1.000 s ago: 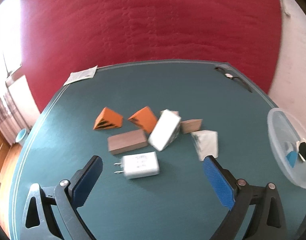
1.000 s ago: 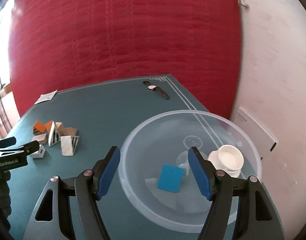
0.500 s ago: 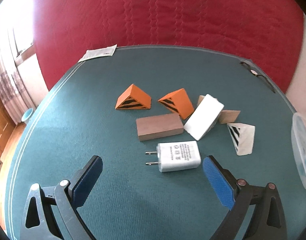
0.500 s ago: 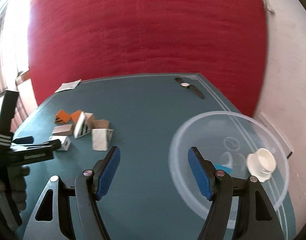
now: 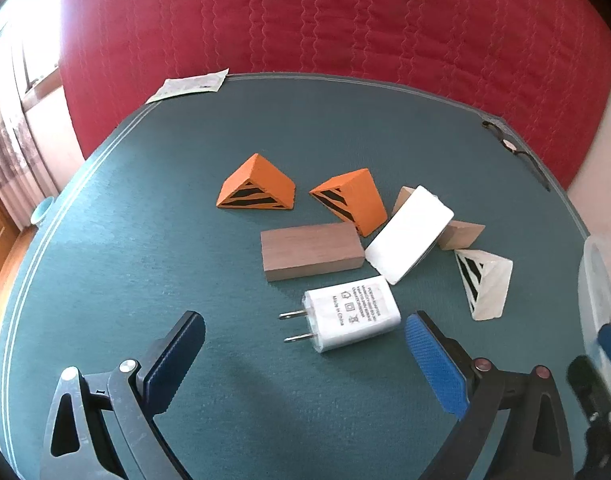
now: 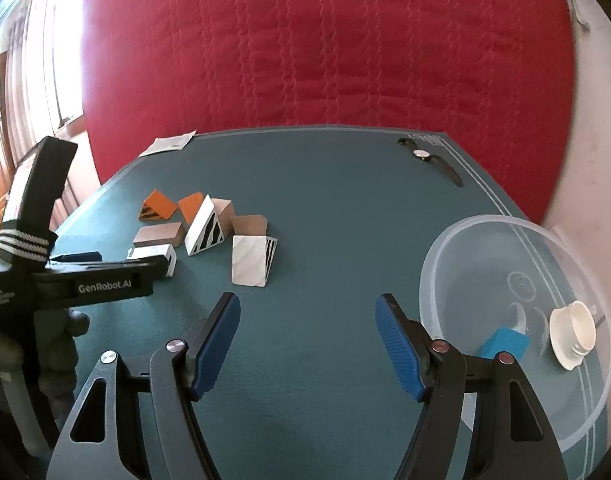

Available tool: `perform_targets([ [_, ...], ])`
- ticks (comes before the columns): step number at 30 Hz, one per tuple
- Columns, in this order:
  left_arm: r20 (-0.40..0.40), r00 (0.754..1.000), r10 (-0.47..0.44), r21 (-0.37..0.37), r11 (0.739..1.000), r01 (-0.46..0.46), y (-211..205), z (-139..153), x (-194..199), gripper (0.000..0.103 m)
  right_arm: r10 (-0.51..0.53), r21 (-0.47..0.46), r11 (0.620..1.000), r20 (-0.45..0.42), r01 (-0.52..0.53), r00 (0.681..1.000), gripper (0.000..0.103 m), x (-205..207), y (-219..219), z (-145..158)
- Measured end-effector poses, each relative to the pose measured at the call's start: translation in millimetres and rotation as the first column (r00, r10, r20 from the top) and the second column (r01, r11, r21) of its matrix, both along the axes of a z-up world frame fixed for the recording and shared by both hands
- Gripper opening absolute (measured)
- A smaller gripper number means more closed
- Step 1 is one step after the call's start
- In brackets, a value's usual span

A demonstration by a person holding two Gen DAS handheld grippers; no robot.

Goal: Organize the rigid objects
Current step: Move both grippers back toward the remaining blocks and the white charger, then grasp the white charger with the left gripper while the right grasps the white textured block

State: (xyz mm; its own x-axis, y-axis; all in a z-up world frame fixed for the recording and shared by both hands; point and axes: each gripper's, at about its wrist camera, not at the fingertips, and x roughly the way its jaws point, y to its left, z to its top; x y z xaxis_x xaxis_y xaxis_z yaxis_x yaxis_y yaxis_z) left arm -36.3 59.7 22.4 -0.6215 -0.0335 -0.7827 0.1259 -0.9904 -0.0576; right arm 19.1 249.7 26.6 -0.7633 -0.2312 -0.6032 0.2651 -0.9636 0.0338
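My left gripper [image 5: 304, 320] hangs open just above the green table, its blue pads on either side of a white plug charger [image 5: 349, 318] without touching it. Behind the charger lie a brown wood block [image 5: 311, 250], two orange striped wedges [image 5: 257, 190] [image 5: 353, 200], a white block [image 5: 411, 234], a tan wedge [image 5: 461, 234] and a white striped wedge [image 5: 485, 284]. My right gripper [image 6: 308, 304] is open and empty over bare table, between the white striped wedge [image 6: 251, 260] and a clear bowl [image 6: 485, 232]. The bowl holds a blue block [image 6: 505, 342] and a white cup-shaped piece [image 6: 573, 334].
A wristwatch [image 6: 429, 156] lies at the table's far right corner and a paper slip [image 6: 169, 144] at the far left edge. A red quilted cover hangs behind the table. The bowl overhangs the table's right edge near a white wall.
My left gripper has come closer to the charger, which now sits between its pads. My right gripper has swung left away from the bowl, which has shifted to the right of its view.
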Motion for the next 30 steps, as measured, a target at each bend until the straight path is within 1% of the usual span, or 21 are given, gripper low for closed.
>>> perform_targets([
  [3, 0.01, 1.0, 0.003, 0.023, 1.0, -0.003, 0, 0, -4, 0.102, 0.006, 0.005, 1.0, 0.013, -0.006, 1.0, 0.071, -2, -4, -3],
  [7, 0.011, 1.0, 0.004, 0.002, 1.0, -0.004, 2, -4, -8, 0.102, 0.02, 0.013, 1.0, 0.029, -0.02, 0.999, 0.071, -4, -9, -6],
  [8, 0.013, 1.0, 0.004, -0.007, 1.0, -0.004, 3, -6, -8, 0.1, 0.022, 0.014, 1.0, 0.032, -0.023, 0.999, 0.071, -4, -10, -7],
  [9, 0.015, 1.0, 0.005, -0.011, 1.0, -0.005, 3, -7, -7, 0.097, 0.025, 0.014, 1.0, 0.038, -0.026, 0.999, 0.071, -5, -10, -7],
  [10, 0.021, 1.0, 0.003, -0.008, 1.0, -0.003, 2, -9, -8, 0.091, 0.027, 0.011, 1.0, 0.044, -0.028, 0.999, 0.071, -6, -10, -8],
  [11, 0.024, 1.0, 0.001, -0.007, 1.0, -0.001, 2, -10, -7, 0.088, 0.03, 0.007, 1.0, 0.053, -0.03, 0.998, 0.071, -7, -10, -9],
  [12, 0.017, 1.0, 0.003, -0.015, 1.0, -0.003, 2, -9, -7, 0.085, 0.03, 0.005, 1.0, 0.059, -0.03, 0.998, 0.071, -8, -10, -9],
  [14, 0.008, 1.0, -0.002, -0.009, 1.0, 0.002, 1, -8, -5, 0.076, 0.029, 0.003, 1.0, 0.071, -0.03, 0.997, 0.071, -11, -11, -10],
  [15, 0.002, 1.0, -0.01, 0.0, 1.0, 0.01, 1, -7, -4, 0.073, 0.03, 0.002, 1.0, 0.075, -0.03, 0.997, 0.071, -11, -11, -11],
  [16, -0.002, 1.0, -0.015, 0.003, 1.0, 0.015, 2, -7, -3, 0.066, 0.03, 0.002, 1.0, 0.078, -0.031, 0.996, 0.071, -13, -12, -11],
  [17, -0.006, 1.0, -0.022, 0.007, 1.0, 0.022, 2, -6, -2, 0.064, 0.031, 0.002, 0.999, 0.084, -0.032, 0.996, 0.071, -14, -13, -11],
  [19, -0.01, 0.999, -0.031, 0.018, 0.999, 0.031, 2, -5, 0, 0.064, 0.034, -0.001, 0.999, 0.092, -0.034, 0.995, 0.071, -17, -14, -12],
  [24, -0.023, 0.999, -0.033, 0.017, 0.999, 0.034, -1, -3, 7, 0.064, 0.047, -0.007, 0.999, 0.103, -0.046, 0.994, 0.071, -25, -20, -9],
  [27, -0.036, 0.999, -0.028, -0.003, 1.0, 0.028, -5, -1, 13, 0.064, 0.055, -0.003, 0.998, 0.103, -0.055, 0.993, 0.071, -32, -26, -8],
  [30, -0.051, 0.999, -0.013, -0.048, 0.999, 0.011, -10, -2, 19, 0.064, 0.066, -0.019, 0.998, 0.125, -0.064, 0.99, 0.071, -45, -32, -11],
])
